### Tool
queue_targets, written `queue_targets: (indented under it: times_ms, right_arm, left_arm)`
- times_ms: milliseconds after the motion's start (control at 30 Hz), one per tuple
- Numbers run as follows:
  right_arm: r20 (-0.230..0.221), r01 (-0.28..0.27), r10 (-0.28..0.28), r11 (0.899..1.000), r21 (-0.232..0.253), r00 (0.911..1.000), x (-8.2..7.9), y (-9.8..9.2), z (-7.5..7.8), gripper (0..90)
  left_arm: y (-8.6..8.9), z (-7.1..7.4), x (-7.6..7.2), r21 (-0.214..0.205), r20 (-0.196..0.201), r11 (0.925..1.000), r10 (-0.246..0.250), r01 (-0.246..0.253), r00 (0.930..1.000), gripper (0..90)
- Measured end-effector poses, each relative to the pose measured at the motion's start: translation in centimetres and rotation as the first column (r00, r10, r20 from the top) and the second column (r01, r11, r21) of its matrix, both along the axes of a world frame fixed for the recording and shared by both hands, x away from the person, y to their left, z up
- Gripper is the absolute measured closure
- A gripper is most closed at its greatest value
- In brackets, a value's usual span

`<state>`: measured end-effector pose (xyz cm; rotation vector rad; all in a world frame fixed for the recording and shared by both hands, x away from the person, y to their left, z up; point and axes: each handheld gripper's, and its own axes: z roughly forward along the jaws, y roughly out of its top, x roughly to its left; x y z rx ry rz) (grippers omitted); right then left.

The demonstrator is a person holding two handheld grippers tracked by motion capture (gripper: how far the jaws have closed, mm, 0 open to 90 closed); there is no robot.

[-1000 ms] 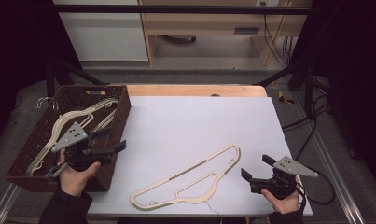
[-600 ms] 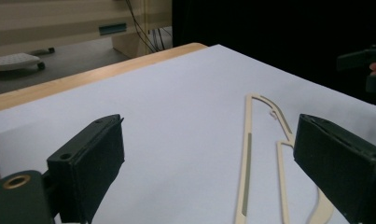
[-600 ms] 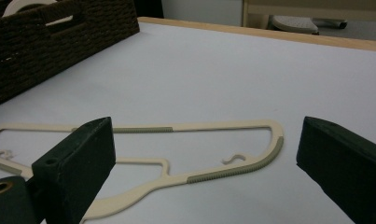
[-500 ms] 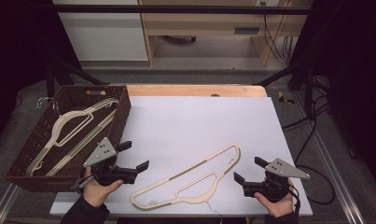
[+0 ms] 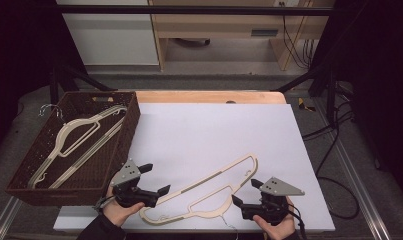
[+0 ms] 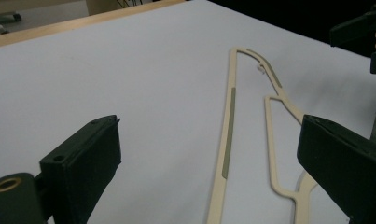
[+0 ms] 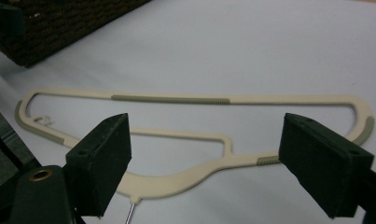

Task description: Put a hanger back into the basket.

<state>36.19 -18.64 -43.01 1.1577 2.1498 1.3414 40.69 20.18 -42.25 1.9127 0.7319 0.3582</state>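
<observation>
A cream hanger lies flat on the white table, slanting from near left to far right. My left gripper hovers at its near left end, open, its jaws having just been opening; nothing is between them. In the left gripper view the hanger runs ahead between the spread jaws of that gripper. My right gripper sits by the hanger's neck; its jaws have just been closing but stand open. The right gripper view shows the hanger lying ahead of the gripper, untouched.
A dark woven basket stands at the table's left with cream hangers in it. The basket's corner appears in the right gripper view. Cables hang off the table's right side. A wooden strip edges the far side.
My left gripper has come from over the basket, right and down, to the hanger's left end. My right gripper has slid left toward the hanger's neck, its jaws a little narrower.
</observation>
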Motion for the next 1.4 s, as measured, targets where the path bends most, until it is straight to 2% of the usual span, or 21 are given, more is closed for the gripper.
queue_targets:
  times_ms: [100, 200, 300, 467, 500, 567, 767, 900, 967, 1033, 1067, 1133, 1167, 1300, 1400]
  right_arm:
    - [-0.016, -0.015, 0.015, 1.000, -0.013, 0.9998, -0.2, 0.6, -0.4, 21.9]
    - [-0.041, -0.035, 0.033, 0.998, -0.053, 0.9986, -0.8, 1.8, -1.4, 27.1]
    - [-0.058, -0.036, 0.032, 0.997, -0.072, 0.9978, -1.2, 2.4, -1.9, 30.3]
    - [-0.124, -0.061, 0.047, 0.992, -0.111, 0.9911, -2.0, 3.7, -3.3, 42.9]
    - [-0.124, -0.061, 0.047, 0.992, -0.111, 0.9911, -2.0, 3.7, -3.3, 42.9]
    - [-0.149, -0.067, 0.047, 0.989, -0.132, 0.9877, -2.2, 4.2, -3.8, 50.2]
    - [-0.176, -0.072, 0.043, 0.984, -0.161, 0.9835, -2.3, 4.8, -4.5, 60.1]
    - [-0.189, -0.075, 0.043, 0.983, -0.167, 0.9811, -2.4, 5.0, -4.7, 64.7]
    - [-0.211, -0.077, 0.041, 0.983, -0.169, 0.9766, -2.7, 5.1, -4.7, 69.7]
    - [-0.199, -0.084, 0.046, 0.979, -0.187, 0.9789, -2.7, 5.1, -4.8, 70.8]
    - [-0.195, -0.078, 0.038, 0.976, -0.203, 0.9802, -2.8, 5.2, -4.8, 75.3]
    - [-0.194, -0.079, 0.035, 0.972, -0.222, 0.9804, -2.9, 5.3, -4.7, 78.1]
    - [-0.201, -0.069, 0.024, 0.973, -0.222, 0.9793, -3.1, 5.5, -4.7, 79.4]
    - [-0.208, -0.057, 0.002, 0.965, -0.257, 0.9780, -3.3, 5.9, -4.5, 84.6]
    - [-0.242, -0.042, -0.018, 0.970, -0.240, 0.9702, -3.3, 6.1, -4.4, 87.7]
  left_arm:
    - [0.0, -0.2, -0.1, 0.003, -0.002, 1.0000, 0.001, -0.001, 1.0000, 5.7]
    - [0.3, -0.2, -0.1, -0.002, 0.001, 0.9999, 0.014, -0.014, 0.9999, 5.7]
    - [0.4, -0.2, 0.0, -0.009, 0.003, 0.9998, 0.017, -0.016, 0.9999, 5.7]
    - [0.6, -0.1, 0.0, -0.007, 0.008, 0.9997, 0.023, -0.023, 0.9997, 5.8]
    - [0.6, -0.1, 0.0, -0.007, 0.008, 0.9997, 0.023, -0.023, 0.9997, 5.8]
    - [0.8, -0.1, 0.0, -0.013, 0.008, 0.9995, 0.029, -0.029, 0.9996, 5.9]
    - [0.7, -0.3, 0.0, -0.009, 0.003, 0.9996, 0.027, -0.027, 0.9996, 6.2]
    - [0.7, -0.3, 0.1, -0.009, 0.003, 0.9995, 0.030, -0.030, 0.9995, 6.4]
    - [0.6, -0.3, 0.0, -0.009, 0.004, 0.9995, 0.031, -0.031, 0.9995, 6.5]
    - [0.6, -0.3, 0.0, -0.009, 0.003, 0.9995, 0.031, -0.031, 0.9995, 6.5]
    - [0.6, -0.4, 0.0, -0.008, 0.001, 0.9995, 0.031, -0.031, 0.9995, 6.6]
    - [0.6, -0.4, 0.0, -0.008, -0.002, 0.9994, 0.033, -0.033, 0.9994, 6.5]
    - [0.5, -0.4, 0.0, -0.007, -0.001, 0.9994, 0.033, -0.033, 0.9995, 6.6]
    - [0.3, -0.4, -0.2, -0.004, 0.002, 0.9996, 0.027, -0.027, 0.9996, 6.7]
    - [0.0, -0.5, -0.2, 0.001, -0.001, 0.9998, 0.020, -0.020, 0.9998, 6.8]
